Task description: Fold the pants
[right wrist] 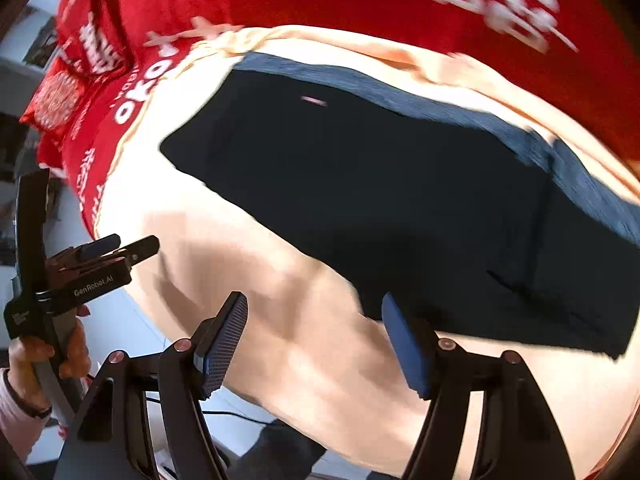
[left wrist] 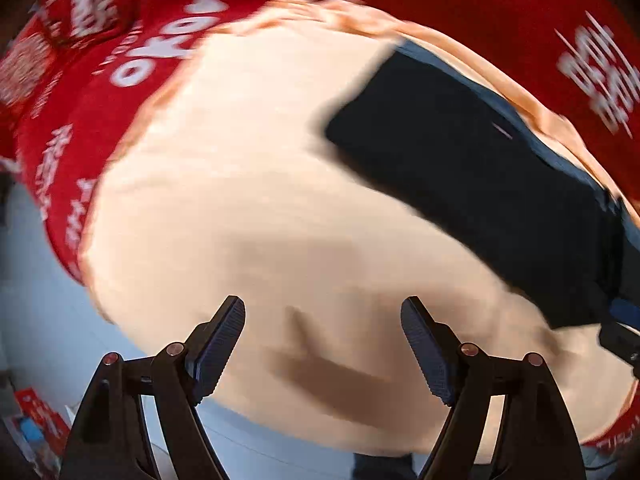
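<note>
Tools come first: there are two, one in each hand. The right tool (right wrist: pixel 314 344) is wide apart and holds nothing. Its right finger (right wrist: pixel 404 348) sits at the near edge of the pants (right wrist: pixel 380 200), so close that I cannot tell if it touches. The left tool (left wrist: pixel 322 346) is wide apart too, and it holds nothing. It hangs over bare cream cover (left wrist: pixel 240 200).

The pants are dark, with a blue band along the far edge. There is one pair, and it looks already folded into one long flat shape. It lies on the cream cover, which sits on a red cloth (right wrist: pixel 320 0) with white letters. I cannot tell if a bed or a counter is under that.

From the right tool, the pants lie ahead and to the right. From the left tool, they lie far off to the right. Their long way runs from far left to near right. The right tool is much nearer, so I think it should grab first.
</note>
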Demonstrator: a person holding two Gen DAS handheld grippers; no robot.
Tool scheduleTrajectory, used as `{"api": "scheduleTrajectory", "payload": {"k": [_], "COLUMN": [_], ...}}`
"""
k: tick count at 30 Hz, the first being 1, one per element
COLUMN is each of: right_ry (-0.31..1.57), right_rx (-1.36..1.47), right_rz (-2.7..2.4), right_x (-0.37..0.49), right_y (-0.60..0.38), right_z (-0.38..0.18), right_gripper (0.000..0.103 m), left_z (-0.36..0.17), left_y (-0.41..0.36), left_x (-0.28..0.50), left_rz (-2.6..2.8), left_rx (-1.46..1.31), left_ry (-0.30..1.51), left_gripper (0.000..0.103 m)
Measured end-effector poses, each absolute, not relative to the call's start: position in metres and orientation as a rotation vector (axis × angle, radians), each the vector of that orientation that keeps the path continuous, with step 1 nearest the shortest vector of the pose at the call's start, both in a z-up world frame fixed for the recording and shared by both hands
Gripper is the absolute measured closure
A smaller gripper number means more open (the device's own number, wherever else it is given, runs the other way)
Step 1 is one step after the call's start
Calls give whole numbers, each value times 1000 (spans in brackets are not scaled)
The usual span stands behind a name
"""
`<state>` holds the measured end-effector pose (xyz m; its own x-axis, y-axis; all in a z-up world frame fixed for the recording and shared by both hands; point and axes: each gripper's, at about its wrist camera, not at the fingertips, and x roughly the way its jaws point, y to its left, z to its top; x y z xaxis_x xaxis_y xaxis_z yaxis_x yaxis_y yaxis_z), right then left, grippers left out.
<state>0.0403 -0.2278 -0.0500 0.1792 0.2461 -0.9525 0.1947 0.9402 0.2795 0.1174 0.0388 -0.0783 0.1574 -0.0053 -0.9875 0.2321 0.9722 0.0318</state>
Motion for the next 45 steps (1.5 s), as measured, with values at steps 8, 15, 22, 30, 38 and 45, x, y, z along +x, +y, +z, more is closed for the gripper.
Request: {"api": "scheduleTrajectory", "payload": {"k": [8,15,22,30,38,45], "right_ry": [1366,1369,1400,1433,1468,1455], "right_rx": [295,233,238,246,379,354], "right_rz": [87,48,-17,-11,-30,-10], "right_x": [101,121,124,112,96,91], "right_y": [-192,-188,-203,-208,-232,-230], "right_z": [-36,-39,-61,-101,-140,-142], "right_gripper": [29,29,29,29,29,29], "left_z": [-70,-83,-105,-134,-139,-143], "left_y": [111,104,54,20,2,-9], "left_x": [149,162,169,184,193,197], "left_rz": [-64,-124,-279,-379,-466,-445], "left_rx": [120,0,-196,-384,-451,-478], "left_ry": [1353,1382,1433,1451,1396,1370], "left_gripper": [22,22,22,22,22,13]}}
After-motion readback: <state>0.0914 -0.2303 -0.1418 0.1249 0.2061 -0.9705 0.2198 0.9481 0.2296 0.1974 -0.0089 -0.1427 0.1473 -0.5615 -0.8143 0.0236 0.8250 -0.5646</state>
